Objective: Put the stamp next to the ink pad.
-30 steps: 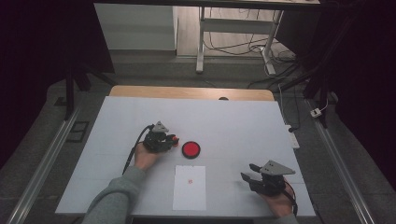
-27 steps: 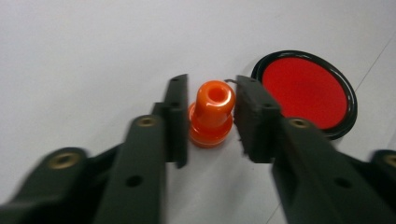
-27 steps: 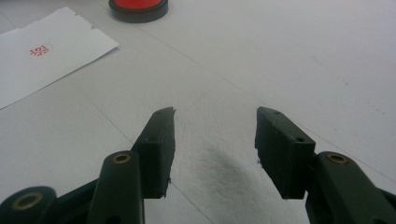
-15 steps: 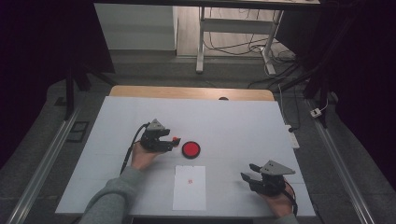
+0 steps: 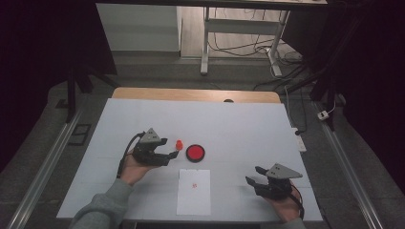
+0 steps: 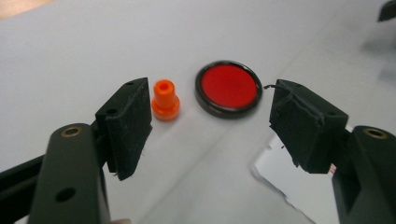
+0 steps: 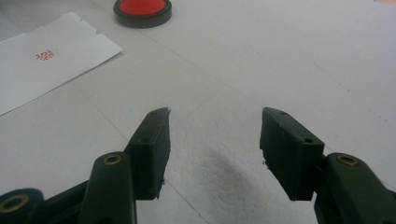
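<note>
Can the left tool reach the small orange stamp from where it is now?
Probably yes. The left tool is open and empty, and the orange stamp stands upright just beyond its left pad, beside the red ink pad, with nothing between them.

1 small orange stamp [image 5: 179, 143] stands on the table [image 5: 239, 124], upright by the look of it in the left gripper view [image 6: 165, 100]. 1 round red ink pad [image 5: 195, 152] in a dark rim lies just beside it [image 6: 228, 88], and its edge shows again in the right gripper view [image 7: 142, 10]. 1 sheet of white paper [image 5: 193, 191] lies on the table, with 1 red stamped mark [image 5: 194, 185] on it [image 7: 46, 55]. 2 grippers: 1 left gripper [image 5: 172, 150] and 1 right gripper [image 5: 253, 175], each with 2 black jaws, each in 1 hand. 1 white table top carries all of it.
</note>
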Available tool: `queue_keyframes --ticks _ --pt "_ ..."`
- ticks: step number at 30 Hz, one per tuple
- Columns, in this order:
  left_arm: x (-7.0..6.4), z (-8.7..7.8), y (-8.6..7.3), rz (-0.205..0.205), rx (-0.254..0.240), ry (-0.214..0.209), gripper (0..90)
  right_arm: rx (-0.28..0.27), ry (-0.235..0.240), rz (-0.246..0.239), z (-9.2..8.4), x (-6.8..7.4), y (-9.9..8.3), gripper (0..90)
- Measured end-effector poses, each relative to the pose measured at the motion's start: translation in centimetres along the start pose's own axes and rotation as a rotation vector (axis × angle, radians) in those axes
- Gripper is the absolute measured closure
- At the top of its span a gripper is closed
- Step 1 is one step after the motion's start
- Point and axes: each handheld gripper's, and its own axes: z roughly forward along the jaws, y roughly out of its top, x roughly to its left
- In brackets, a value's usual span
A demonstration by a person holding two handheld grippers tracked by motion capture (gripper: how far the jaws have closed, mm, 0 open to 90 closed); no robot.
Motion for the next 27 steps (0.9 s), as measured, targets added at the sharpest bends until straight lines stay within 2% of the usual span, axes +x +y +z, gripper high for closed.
queue_keyframes --ticks 3,16,22,23,27 --pt "-0.4 -1.0 -0.8 -0.016 -0.001 -0.012 29.1 0.001 0.006 0.000 0.0 -0.1 0.0 39.2" --pt "-1.6 -4.5 -4.7 -0.021 -0.011 0.014 28.2 -0.012 0.021 -0.005 -0.2 -0.4 0.0 37.5" --pt "-1.4 -5.6 -7.0 -0.040 -0.015 0.024 28.2 -0.026 0.020 -0.008 -0.5 -0.8 0.0 37.5" --pt "-1.3 -5.8 -7.3 -0.037 -0.009 0.026 28.2 -0.027 0.009 -0.010 -0.6 -0.8 0.0 37.5" --pt "-1.1 -6.1 -8.1 -0.034 -0.010 0.029 28.1 -0.034 0.015 -0.026 -0.7 -0.9 -0.1 37.5"
